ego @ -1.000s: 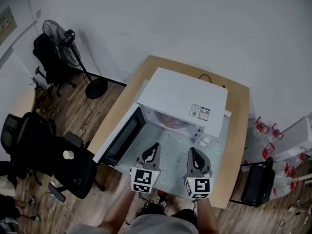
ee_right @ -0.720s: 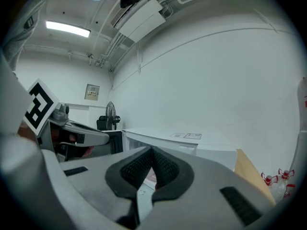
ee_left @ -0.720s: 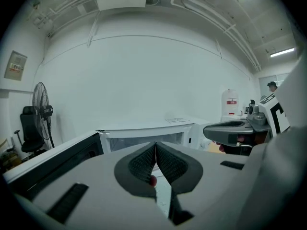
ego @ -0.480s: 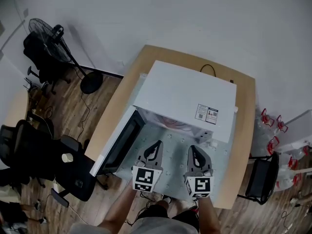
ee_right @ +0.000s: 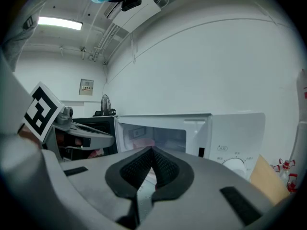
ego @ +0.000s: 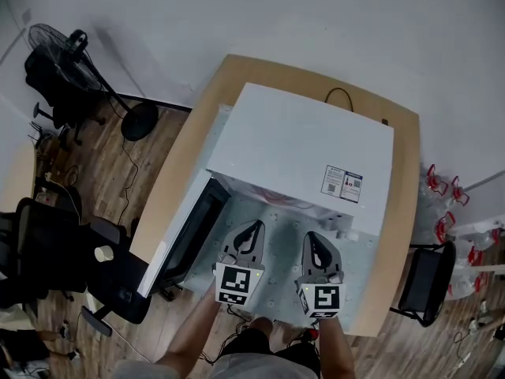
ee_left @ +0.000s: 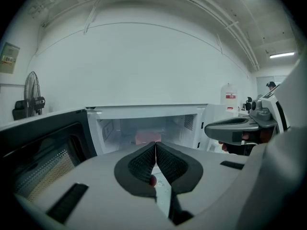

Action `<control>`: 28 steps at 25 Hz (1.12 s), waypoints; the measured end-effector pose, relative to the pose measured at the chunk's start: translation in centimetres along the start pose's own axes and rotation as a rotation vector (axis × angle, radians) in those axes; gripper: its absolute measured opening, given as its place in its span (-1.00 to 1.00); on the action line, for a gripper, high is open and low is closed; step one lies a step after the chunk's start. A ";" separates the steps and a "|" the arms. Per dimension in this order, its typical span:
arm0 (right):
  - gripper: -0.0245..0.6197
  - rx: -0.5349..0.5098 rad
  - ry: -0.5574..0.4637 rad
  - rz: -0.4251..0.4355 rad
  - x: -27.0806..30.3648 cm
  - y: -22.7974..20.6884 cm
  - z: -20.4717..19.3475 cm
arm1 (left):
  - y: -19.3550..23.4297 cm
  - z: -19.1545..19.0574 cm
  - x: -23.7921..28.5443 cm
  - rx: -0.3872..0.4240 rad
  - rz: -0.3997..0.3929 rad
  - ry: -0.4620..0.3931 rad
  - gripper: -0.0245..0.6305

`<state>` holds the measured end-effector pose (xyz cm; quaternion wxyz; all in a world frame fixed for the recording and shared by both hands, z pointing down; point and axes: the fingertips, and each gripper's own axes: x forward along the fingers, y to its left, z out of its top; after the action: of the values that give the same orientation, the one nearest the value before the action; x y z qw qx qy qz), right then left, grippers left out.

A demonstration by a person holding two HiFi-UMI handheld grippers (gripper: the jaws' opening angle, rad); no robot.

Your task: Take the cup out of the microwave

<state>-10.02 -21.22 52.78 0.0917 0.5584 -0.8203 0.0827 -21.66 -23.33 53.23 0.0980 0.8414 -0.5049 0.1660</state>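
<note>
A white microwave (ego: 300, 148) stands on the table with its door (ego: 185, 231) swung open to the left. Inside the cavity sits a pink cup (ee_left: 147, 138), also seen as a pink cup (ee_right: 143, 143) behind the jaws in the right gripper view; only a pink edge (ego: 280, 198) shows under the microwave's top from above. My left gripper (ego: 254, 226) and right gripper (ego: 313, 237) hover side by side before the opening, apart from the cup. The left gripper (ee_left: 156, 145) is shut and empty, pads meeting. The right gripper (ee_right: 151, 150) is shut and empty too.
The tan table (ego: 402, 212) has a pale mat (ego: 276, 251) in front of the microwave. A cable (ego: 341, 95) lies behind it. A fan (ego: 55, 42) and black office chairs (ego: 55, 251) stand at the left, a black chair (ego: 426, 283) at the right.
Both grippers have sunk and drawn nearer the microwave's opening, staying shut. The head view has shifted, so the microwave looms larger.
</note>
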 end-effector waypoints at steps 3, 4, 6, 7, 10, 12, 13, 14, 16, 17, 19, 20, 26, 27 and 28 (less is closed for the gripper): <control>-0.87 0.006 0.010 -0.012 0.3 -0.4 -0.5 | -0.1 -0.4 0.9 0.001 -0.013 0.005 -0.85; -0.87 0.006 0.013 -0.015 0.3 -0.5 -0.7 | -0.1 -0.5 1.2 -0.002 -0.015 0.005 -0.85; -0.87 0.007 0.019 -0.017 0.4 -0.7 -1.0 | 0.0 -0.6 1.8 -0.007 -0.017 0.009 -0.85; -0.87 0.008 0.021 -0.018 0.4 -0.7 -1.1 | 0.0 -0.8 2.1 -0.010 -0.021 0.015 -0.85; -0.87 0.021 0.032 -0.029 0.2 -1.0 -1.4 | 0.1 -1.0 3.0 -0.009 -0.024 0.028 -0.85; -0.87 0.029 0.038 -0.036 0.1 -1.2 -1.6 | 0.2 -0.9 3.6 -0.003 -0.017 0.027 -0.71; -0.87 0.033 0.040 -0.038 0.2 -1.3 -1.8 | 0.3 -0.9 3.9 -0.004 -0.017 0.024 -0.56; -0.87 0.035 0.042 -0.039 0.2 -1.4 -1.9 | 0.3 -0.8 4.3 -0.007 -0.018 0.021 -0.49; -0.87 0.038 0.045 -0.040 0.4 -1.6 -2.0 | 0.3 -0.7 5.0 -0.010 -0.026 0.021 -0.36; -0.87 0.040 0.046 -0.042 0.4 -1.7 -2.1 | 0.3 -0.7 5.4 -0.011 -0.032 0.025 -0.29; -0.87 0.043 0.050 -0.047 0.5 -1.9 -2.3 | 0.3 -0.8 6.2 -0.015 -0.038 0.034 -0.13; -0.87 0.045 0.052 -0.049 0.5 -2.0 -2.3 | 0.3 -0.9 6.6 -0.017 -0.038 0.035 -0.07; -0.87 0.053 0.063 -0.059 0.8 -2.7 -2.6 | 0.7 -1.1 8.6 -0.034 -0.028 0.039 0.15; -0.87 0.053 0.065 -0.060 0.8 -2.8 -2.7 | 0.8 -1.1 8.8 -0.029 -0.023 0.040 0.16; -0.87 0.054 0.068 -0.062 0.9 -2.8 -2.8 | 0.9 -1.1 9.1 -0.023 -0.018 0.040 0.17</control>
<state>-7.53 -22.39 55.81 0.1069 0.5825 -0.7966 0.1210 -18.67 -30.81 57.73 0.1192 0.8411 -0.4972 0.1763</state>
